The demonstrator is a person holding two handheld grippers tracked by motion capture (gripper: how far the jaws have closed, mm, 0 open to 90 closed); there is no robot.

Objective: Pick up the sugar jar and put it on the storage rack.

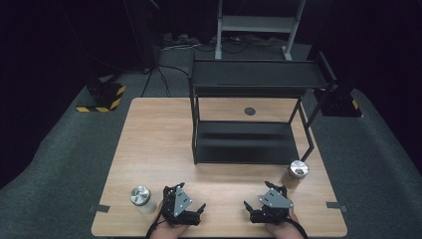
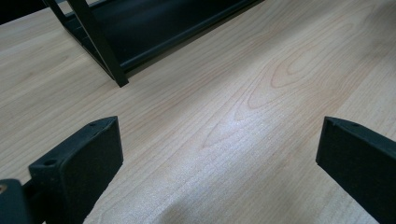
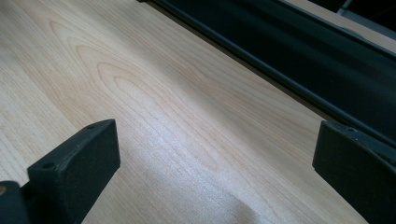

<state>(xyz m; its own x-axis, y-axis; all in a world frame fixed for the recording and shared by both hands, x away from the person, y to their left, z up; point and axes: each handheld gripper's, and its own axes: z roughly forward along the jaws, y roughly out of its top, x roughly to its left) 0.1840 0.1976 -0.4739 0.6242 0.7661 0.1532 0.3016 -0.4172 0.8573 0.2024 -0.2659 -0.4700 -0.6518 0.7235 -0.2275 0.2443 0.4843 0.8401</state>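
Both grippers rest near the front edge of the wooden table (image 1: 149,139), each held by a hand. My left gripper (image 1: 191,195) is open, its jaws wide apart over bare wood (image 2: 219,135). My right gripper (image 1: 258,194) is open too, with nothing between its jaws (image 3: 217,135). A glass jar with a metal lid (image 1: 141,198) stands just left of the left gripper. A second lidded jar (image 1: 297,173) stands to the right of and beyond the right gripper, by the rack's front right leg.
A black two-tier metal rack (image 1: 249,79) stands at the table's middle back, both shelves bare. Its lower shelf (image 2: 140,28) lies ahead of the left gripper, and its front rim (image 3: 303,51) ahead of the right one. A cable hole (image 1: 250,111) sits behind it.
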